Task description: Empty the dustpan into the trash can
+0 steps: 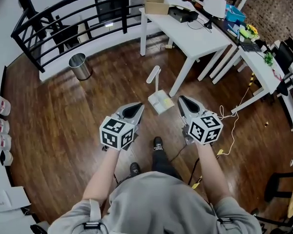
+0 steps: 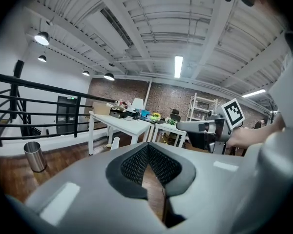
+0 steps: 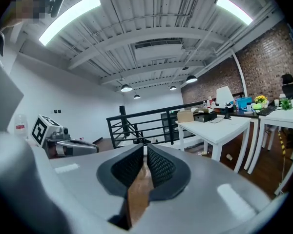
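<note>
Both grippers are out front, level with each other over the wood floor [image 1: 53, 130]. The left gripper [image 1: 138, 106] has its jaws closed tip to tip with nothing between them, and the right gripper [image 1: 182, 100] is pinched together and empty as well. The white dustpan [image 1: 160, 102] stands on the floor just beyond the two tips, handle up, with something yellowish in it, possibly scraps. The metal trash can [image 1: 79, 66] stands well apart by the black railing [image 1: 63, 21].
</note>
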The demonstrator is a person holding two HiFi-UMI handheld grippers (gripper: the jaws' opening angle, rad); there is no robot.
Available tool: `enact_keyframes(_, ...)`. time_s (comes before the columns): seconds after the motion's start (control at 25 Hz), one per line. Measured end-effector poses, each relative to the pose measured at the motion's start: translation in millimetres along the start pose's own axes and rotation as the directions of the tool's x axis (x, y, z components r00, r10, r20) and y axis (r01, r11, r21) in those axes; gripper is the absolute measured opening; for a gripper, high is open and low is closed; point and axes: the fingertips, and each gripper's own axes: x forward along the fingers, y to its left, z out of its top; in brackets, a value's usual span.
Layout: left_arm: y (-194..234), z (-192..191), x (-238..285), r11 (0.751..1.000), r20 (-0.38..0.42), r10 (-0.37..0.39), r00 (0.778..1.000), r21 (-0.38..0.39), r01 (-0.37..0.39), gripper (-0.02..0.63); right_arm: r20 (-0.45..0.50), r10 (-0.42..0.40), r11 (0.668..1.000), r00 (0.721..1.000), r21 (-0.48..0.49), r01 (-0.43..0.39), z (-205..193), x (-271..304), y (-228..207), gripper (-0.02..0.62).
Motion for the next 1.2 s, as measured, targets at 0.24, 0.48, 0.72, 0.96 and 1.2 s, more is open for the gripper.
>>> enact_keyframes(0.24,41,6,66,0.996,-0.013,0.084,0.996,-0.014,-0.084,0.000,-0.096,0.042,0.996,0.994,-0.077,-0.049,-24,83,-73,0.054)
enact_keyframes(0.48,82,10,117,0.980,-0.023,0.193,0.981,-0.044,-0.194,0.000,-0.217,0.131,0.973,0.967,-0.158,-0.167,-50,165,-121,0.112)
enact_keyframes(0.72,121,5,146,0.964,-0.058,0.256,0.965,-0.058,-0.260,0.000,-0.303,0.185,0.953,0.935,-0.175,-0.245,-71,223,-139,0.128)
enact_keyframes(0.96,160,-14,166,0.941,-0.145,0.310,0.940,-0.092,-0.325,0.000,-0.431,0.189,0.940,0.882,-0.181,-0.290,-120,280,-157,0.252)
enact_keyframes(1.2,179,-22,170,0.924,-0.198,0.338,0.920,-0.114,-0.364,0.000,-0.473,0.197,0.926,0.858,-0.199,-0.322,-147,328,-167,0.290)
